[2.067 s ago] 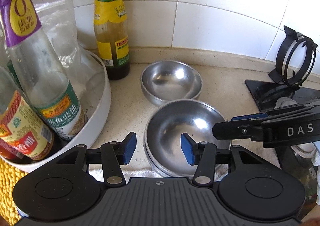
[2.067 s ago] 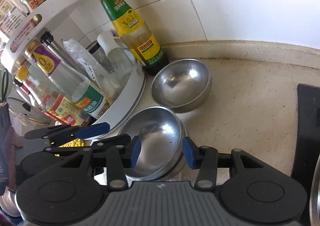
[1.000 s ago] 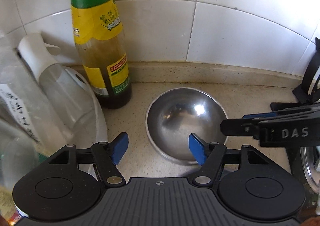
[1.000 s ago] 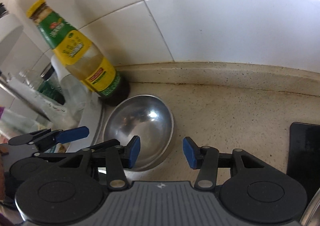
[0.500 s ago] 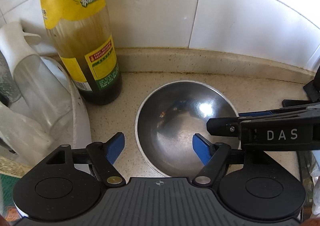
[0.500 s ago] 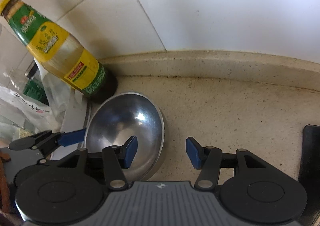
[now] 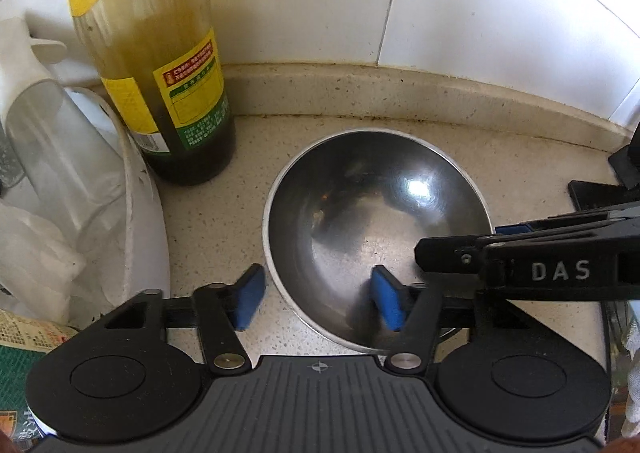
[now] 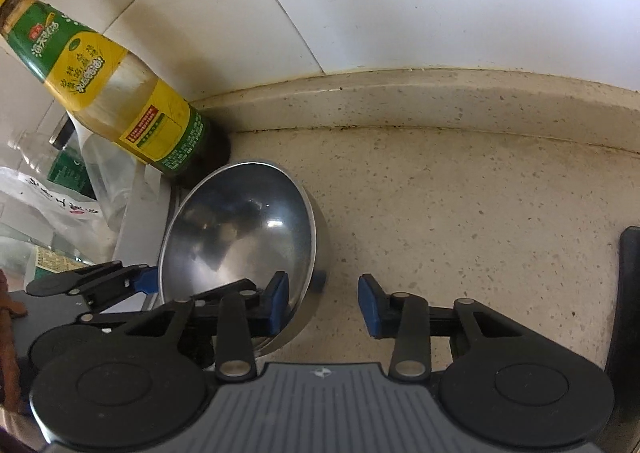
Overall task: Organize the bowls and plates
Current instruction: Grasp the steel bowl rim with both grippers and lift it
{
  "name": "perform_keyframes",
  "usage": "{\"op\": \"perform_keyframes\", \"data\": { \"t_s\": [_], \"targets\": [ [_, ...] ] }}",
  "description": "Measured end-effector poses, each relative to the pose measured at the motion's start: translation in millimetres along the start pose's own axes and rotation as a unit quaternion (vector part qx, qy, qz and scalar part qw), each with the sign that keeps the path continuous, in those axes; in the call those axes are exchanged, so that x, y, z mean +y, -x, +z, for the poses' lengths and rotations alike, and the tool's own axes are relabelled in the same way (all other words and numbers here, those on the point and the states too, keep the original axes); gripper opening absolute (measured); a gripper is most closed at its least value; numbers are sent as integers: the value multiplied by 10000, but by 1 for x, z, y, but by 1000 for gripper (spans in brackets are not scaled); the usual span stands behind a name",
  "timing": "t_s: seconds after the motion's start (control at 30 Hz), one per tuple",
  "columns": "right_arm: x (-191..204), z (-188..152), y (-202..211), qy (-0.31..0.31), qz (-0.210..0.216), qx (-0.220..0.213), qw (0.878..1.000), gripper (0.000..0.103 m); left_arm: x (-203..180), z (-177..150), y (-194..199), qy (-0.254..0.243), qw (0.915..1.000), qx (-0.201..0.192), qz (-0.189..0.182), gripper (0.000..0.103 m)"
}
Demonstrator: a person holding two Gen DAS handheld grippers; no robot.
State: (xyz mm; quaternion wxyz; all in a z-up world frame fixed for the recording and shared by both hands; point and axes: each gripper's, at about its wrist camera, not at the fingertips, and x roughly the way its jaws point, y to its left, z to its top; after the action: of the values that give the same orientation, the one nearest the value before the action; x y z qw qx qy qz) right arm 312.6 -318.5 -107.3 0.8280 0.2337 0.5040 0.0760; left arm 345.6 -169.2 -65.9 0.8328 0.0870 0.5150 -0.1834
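bottle (image 7: 160, 65): it stands at my far left against the tiled wall, just beside the bowl's left rim; I want neither hand to nudge it.
left fingers (image 7: 316, 299): they have just been closing and straddle the bowl's near-left rim, one blue pad outside on the bench, the other inside the bowl. As far as I can see the pads do not yet press on the metal, so I call them unclenched, not grasping.
steel bowl (image 7: 376, 213): it sits upright and empty on the bench (image 7: 520, 157), near the back kerb. It lies straight ahead of and below both my hands. Being round, it has no long axis; what counts is the rim wall, which runs crosswise between each pair of pads.
right fingers (image 8: 323, 303): they too have just been closing and straddle the bowl's near-right rim, left pad inside, right pad out on the bench. A clear gap shows at the outer pad, so nothing is gripped here either.
nearer hand: I judge them about equal, one on each side of the near rim.
what the next move turns on: each rim wall being centred between its pads before I pinch.
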Motion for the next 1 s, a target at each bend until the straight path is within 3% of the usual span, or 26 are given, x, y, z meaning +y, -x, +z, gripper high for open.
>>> {"op": "perform_keyframes", "data": {
  "t_s": [0.1,0.3,1.0],
  "targets": [
    [3,-1,0,-16,113,-2,9999,39,1,0,0,22,10000,-32,-31,56],
    [9,-5,4,176,79,-44,9998,39,-1,-5,5,-50,9999,-86,-85,48],
    [6,-5,47,145,84,-517,9985,39,-25,5,33,-286,9985,-459,-126,51]
  ]
}}
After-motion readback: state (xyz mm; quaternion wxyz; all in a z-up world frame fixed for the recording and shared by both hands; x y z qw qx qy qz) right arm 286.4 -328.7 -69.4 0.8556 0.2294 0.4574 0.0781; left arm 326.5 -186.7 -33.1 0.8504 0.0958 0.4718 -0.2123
